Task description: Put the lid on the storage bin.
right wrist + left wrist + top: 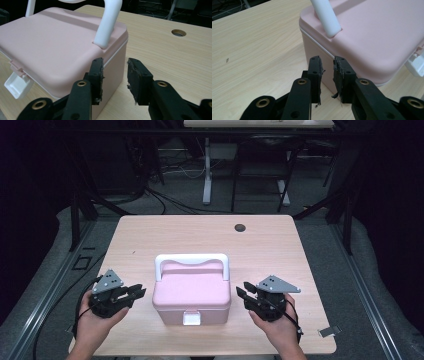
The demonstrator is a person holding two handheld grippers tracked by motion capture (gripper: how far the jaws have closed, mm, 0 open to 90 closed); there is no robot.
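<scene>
Box: pink plastic box (192, 295) with lid shut, sits mid-bench toward the near edge, between the two tools.
Handle: white handle (192, 260) stands upright over the back of the lid, ends plugged into the lid's left and right sides.
Latch: white latch (191, 318) on the front wall, flipped down and hanging loose.
Bench: light wood bench (150, 235), small round hole (240, 227) near the far edge.
Left tool: left tool (134, 291) held in the left hand (95, 322), just beside the box's left wall, tips pointing at it; jaws parted a little, nothing between them, not touching the box as far as I can see.
Right tool: right tool (245, 293) in the right hand (280, 327), just beside the box's right wall; jaws apart with a clear gap, empty; near pad (97, 73) sits close to the box corner, contact can't be told.
Extra: small grey tag (328, 331) off the bench's near right corner.
</scene>
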